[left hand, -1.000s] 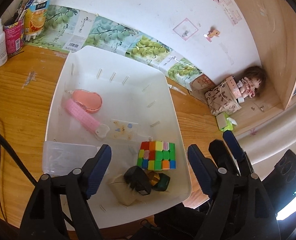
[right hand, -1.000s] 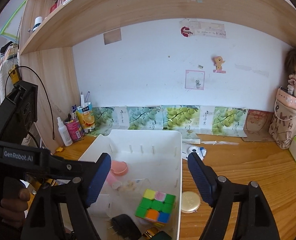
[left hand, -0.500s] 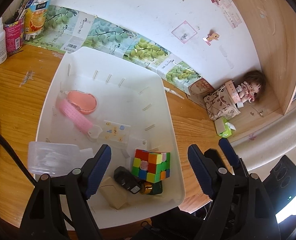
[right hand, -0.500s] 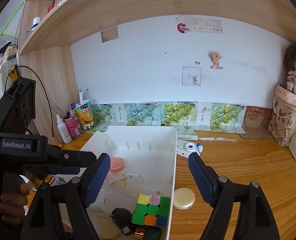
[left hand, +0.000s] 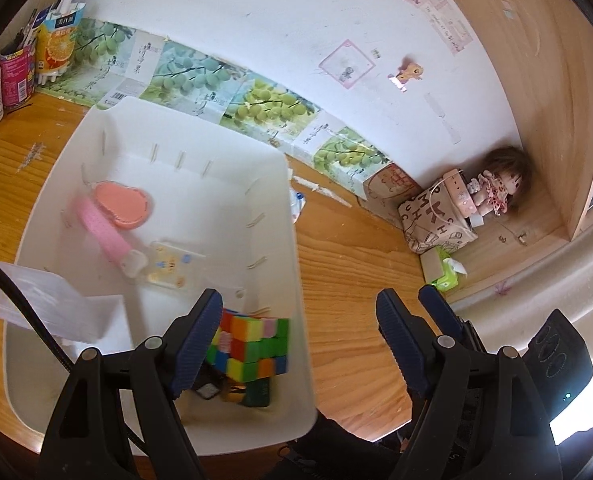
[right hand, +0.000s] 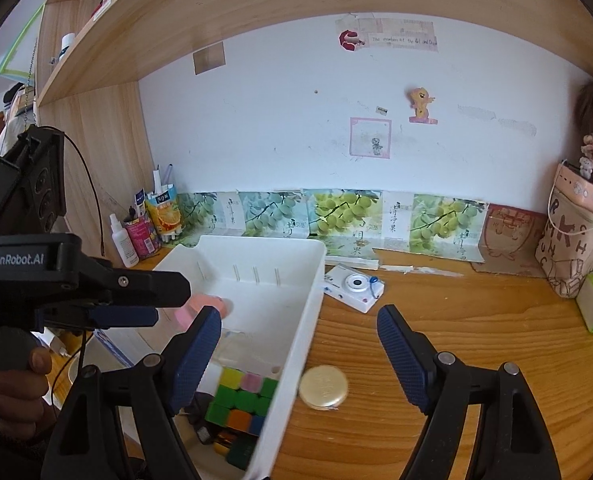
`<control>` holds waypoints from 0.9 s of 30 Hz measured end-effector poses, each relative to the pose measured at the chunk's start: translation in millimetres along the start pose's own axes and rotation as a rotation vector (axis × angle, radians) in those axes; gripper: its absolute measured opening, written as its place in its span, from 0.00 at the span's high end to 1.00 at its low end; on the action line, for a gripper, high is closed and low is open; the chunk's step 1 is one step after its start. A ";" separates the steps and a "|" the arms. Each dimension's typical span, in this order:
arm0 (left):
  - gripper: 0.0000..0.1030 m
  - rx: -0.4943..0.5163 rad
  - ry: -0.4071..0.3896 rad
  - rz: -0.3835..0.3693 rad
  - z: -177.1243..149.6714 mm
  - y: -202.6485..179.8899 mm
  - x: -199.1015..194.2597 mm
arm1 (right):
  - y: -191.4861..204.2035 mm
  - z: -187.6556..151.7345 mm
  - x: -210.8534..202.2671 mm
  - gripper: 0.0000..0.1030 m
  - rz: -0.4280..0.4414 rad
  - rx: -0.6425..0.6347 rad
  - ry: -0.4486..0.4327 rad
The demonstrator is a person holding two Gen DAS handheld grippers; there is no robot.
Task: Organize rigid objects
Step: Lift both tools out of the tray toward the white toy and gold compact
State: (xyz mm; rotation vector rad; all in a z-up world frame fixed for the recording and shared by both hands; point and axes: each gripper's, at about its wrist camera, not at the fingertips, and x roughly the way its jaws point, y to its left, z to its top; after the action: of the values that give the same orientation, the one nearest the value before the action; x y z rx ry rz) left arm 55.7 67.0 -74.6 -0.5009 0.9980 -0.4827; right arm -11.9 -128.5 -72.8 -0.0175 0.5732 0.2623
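both claws gape empty: left claw (left hand: 298, 330), right claw (right hand: 299, 354). the tin (right hand: 323, 388) lies on the surface between the right claw's fingers, touching the bin (right hand: 310, 312); a careless closing could catch the bin wall instead.

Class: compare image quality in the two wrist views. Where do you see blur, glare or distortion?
Left wrist: pink brush and bin edges smeared by motion, window glare bottom right. Right wrist: sharper, though the shelf bows with fisheye curvature.
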 end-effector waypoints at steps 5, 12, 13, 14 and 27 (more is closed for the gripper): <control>0.21 -0.022 -0.045 0.007 -4.8 -18.2 4.9 | -20.4 3.4 -1.9 0.21 0.027 -0.033 0.023; 0.21 -0.057 -0.072 0.064 -15.6 -37.4 17.2 | -48.1 3.5 -5.6 0.21 0.060 -0.068 0.057; 0.21 -0.058 -0.077 0.075 -17.3 -39.5 17.7 | -51.7 2.9 -5.8 0.21 0.066 -0.072 0.063; 0.21 -0.058 -0.084 0.088 -19.2 -41.7 18.4 | -55.4 2.1 -5.9 0.21 0.072 -0.077 0.069; 0.21 0.030 -0.178 0.285 -31.1 -71.8 25.8 | -92.8 -10.0 5.1 0.21 0.164 -0.168 0.131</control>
State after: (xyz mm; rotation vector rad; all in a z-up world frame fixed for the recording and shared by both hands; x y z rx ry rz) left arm 29.4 -10.1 -62.7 -0.3608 0.8719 -0.1942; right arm 10.1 -217.8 -89.2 -0.1515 0.6824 0.4709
